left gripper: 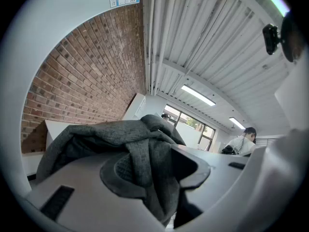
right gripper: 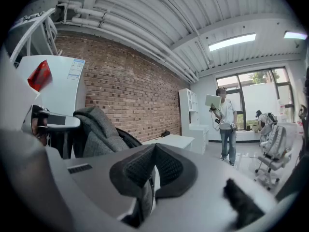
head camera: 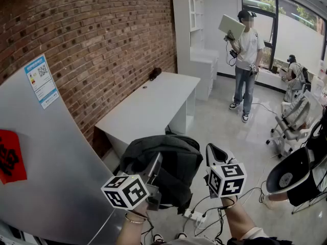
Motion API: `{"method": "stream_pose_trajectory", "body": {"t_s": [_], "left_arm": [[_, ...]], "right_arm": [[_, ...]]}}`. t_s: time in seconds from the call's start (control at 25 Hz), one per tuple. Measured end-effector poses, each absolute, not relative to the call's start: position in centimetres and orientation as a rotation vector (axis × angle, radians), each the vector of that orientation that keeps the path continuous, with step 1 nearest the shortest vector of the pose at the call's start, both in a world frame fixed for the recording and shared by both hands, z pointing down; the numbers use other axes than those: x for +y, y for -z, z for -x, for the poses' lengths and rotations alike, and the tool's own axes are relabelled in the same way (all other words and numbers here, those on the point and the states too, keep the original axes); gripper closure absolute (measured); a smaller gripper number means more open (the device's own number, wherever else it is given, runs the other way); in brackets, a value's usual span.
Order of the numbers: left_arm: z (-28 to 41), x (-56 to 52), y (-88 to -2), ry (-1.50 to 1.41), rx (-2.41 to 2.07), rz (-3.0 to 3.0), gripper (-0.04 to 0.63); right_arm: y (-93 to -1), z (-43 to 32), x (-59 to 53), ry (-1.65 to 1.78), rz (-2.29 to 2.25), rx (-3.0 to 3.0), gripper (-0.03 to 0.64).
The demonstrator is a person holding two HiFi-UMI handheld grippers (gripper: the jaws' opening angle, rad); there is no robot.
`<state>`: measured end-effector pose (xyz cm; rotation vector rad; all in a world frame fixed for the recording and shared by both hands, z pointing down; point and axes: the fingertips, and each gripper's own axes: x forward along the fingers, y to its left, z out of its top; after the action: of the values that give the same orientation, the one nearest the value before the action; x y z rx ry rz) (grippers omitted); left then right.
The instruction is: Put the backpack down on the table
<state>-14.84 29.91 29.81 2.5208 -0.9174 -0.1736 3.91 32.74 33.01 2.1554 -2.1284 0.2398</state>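
A dark grey backpack (head camera: 171, 170) hangs in the air in front of me, below and short of the white table (head camera: 153, 103). My left gripper (head camera: 156, 163) is shut on a grey fabric strap at the top of the backpack (left gripper: 111, 137), and the cloth bunches between its pads (left gripper: 123, 170). My right gripper (head camera: 213, 151) floats just right of the bag, apart from it, with its jaws shut and nothing between them (right gripper: 153, 164). In the right gripper view the backpack (right gripper: 96, 127) shows at the left and the table (right gripper: 174, 140) lies beyond.
A brick wall runs along the table's far side. A large grey panel (head camera: 46, 172) stands at my left. White shelving (head camera: 191, 24) is behind the table. A person (head camera: 248, 50) holds a laptop further back. Office chairs (head camera: 294, 119) and a power strip (head camera: 194, 216) crowd the floor at the right.
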Motion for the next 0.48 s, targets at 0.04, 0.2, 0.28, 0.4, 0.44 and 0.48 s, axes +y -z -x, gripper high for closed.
{"method": "stream_pose_trajectory", "body": {"t_s": [0.04,0.2,0.28,0.4,0.44,0.48], "left_arm": [[14.9,29.9,-29.9,0.173,-0.920,-2.517,0.430],[14.8,30.0,-30.4,0.166,-0.926,-2.506,0.430],[14.7,30.0,-30.5,0.164,-0.927,-2.503,0.430],[14.7,29.8,-30.3,0.176,-0.935,-2.502,0.430],[14.7,29.7,-30.1,0.184,-0.940,-2.503,0.430],[14.8,29.6,-29.9,0.192,-0.946,-2.505,0.430]], "right_arm": [[-33.1,-3.9,32.7,-0.241,-2.151,-2.131,0.586],[-33.5,-3.8,32.6,-0.250,-2.136,-2.139,0.586],[-33.5,-3.6,32.5,-0.261,-2.132,-2.156,0.586],[-33.4,-3.5,32.2,-0.288,-2.143,-2.201,0.586],[-33.3,-3.6,31.9,-0.287,-2.142,-2.206,0.584],[-33.3,-3.6,31.7,-0.285,-2.139,-2.206,0.586]]}}
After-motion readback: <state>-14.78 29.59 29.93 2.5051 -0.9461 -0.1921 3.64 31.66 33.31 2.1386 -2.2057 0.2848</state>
